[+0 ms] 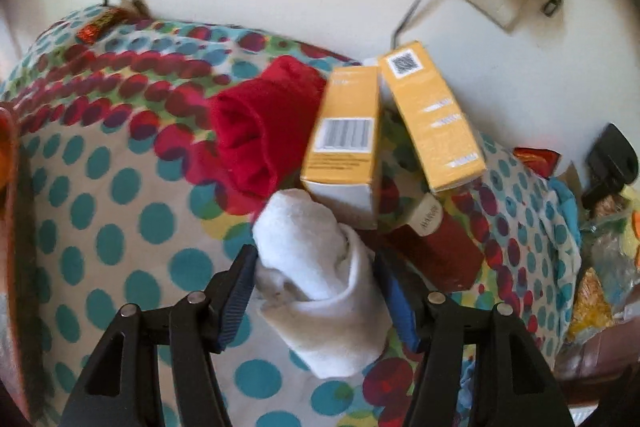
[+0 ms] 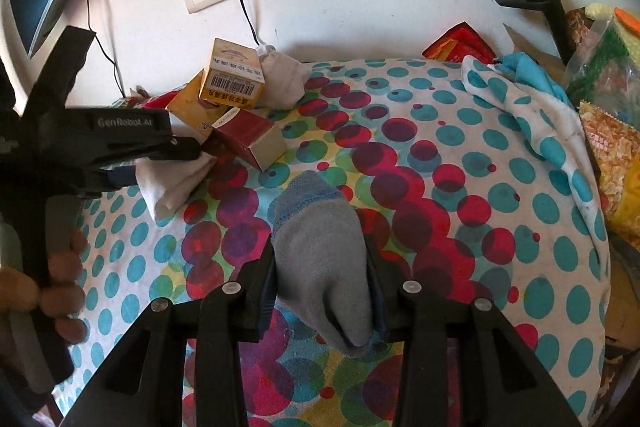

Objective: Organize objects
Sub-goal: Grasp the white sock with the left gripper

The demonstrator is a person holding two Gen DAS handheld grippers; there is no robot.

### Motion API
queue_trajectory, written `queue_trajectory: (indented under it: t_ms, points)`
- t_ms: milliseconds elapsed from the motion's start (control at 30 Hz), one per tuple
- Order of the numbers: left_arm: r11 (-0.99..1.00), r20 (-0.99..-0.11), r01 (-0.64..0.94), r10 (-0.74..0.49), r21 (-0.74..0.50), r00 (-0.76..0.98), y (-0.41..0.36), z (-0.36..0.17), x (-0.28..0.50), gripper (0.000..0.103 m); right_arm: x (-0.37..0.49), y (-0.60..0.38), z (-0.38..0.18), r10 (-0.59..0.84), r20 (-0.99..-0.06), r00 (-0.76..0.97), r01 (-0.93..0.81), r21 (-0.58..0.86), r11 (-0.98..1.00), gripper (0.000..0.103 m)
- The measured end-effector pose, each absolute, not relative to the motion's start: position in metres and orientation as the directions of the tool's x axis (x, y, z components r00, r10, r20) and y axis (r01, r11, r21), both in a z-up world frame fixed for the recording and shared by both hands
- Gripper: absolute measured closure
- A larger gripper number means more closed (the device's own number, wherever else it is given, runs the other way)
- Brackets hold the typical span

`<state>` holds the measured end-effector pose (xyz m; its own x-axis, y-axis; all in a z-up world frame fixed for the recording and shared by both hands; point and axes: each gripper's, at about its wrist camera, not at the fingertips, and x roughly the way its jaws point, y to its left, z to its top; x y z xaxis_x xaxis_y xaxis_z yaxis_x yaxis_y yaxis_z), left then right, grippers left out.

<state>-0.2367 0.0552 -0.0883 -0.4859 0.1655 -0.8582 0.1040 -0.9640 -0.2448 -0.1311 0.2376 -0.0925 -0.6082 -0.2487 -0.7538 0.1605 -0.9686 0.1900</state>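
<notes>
Right tool [image 2: 322, 285]: jaws narrow, pads against both sides of grey sock [image 2: 320, 255] lying on the dotted cloth [image 2: 500, 187], near centre. Left tool [image 1: 314, 291]: jaws spread wide, straddling white sock [image 1: 316, 267], just this side of the yellow boxes [image 1: 348, 131], far left.

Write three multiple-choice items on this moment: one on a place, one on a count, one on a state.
1. In the left wrist view, the red sock lies: A) beside the yellow boxes; B) inside a drawer; C) in a gripper.
2. Yellow boxes in that view: A) one; B) two; C) four.
3. The right gripper has between its fingers: A) nothing; B) a spoon; C) a grey sock.
Key: 1 A, it sits just left of the nearer box; 2 B, two stand side by side; 3 C, the sock fills the gap between the fingers.
</notes>
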Motion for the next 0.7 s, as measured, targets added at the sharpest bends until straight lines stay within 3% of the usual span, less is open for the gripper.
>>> queue_trajectory:
  t_ms: [33,100,200,700]
  points:
    - [-0.969,-0.859,0.089,0.159,-0.230,-0.487,0.057,-0.089,-0.236,0.043,-0.131,0.238,-0.093,-0.250,-0.754,-0.608,0.161,0.191,-0.968,0.065]
    - [-0.977,-0.857,0.029,0.169,-0.209,-0.487,0.061,-0.088,-0.234,0.059,-0.131,0.237,-0.093,-0.246,-0.754,-0.608,0.159,0.188,-0.969,0.065]
    - [-0.978,-0.857,-0.015,0.189,-0.208,-0.480,0.060,-0.084,-0.230,0.065,-0.132,0.237,-0.093,-0.245,-0.755,-0.608,0.159,0.187,-0.969,0.065]
    - [-0.987,-0.868,-0.119,0.152,-0.108,-0.473,0.031,-0.070,-0.170,0.066,-0.132,0.231,-0.096,-0.218,-0.763,-0.609,0.153,0.157,-0.976,0.064]
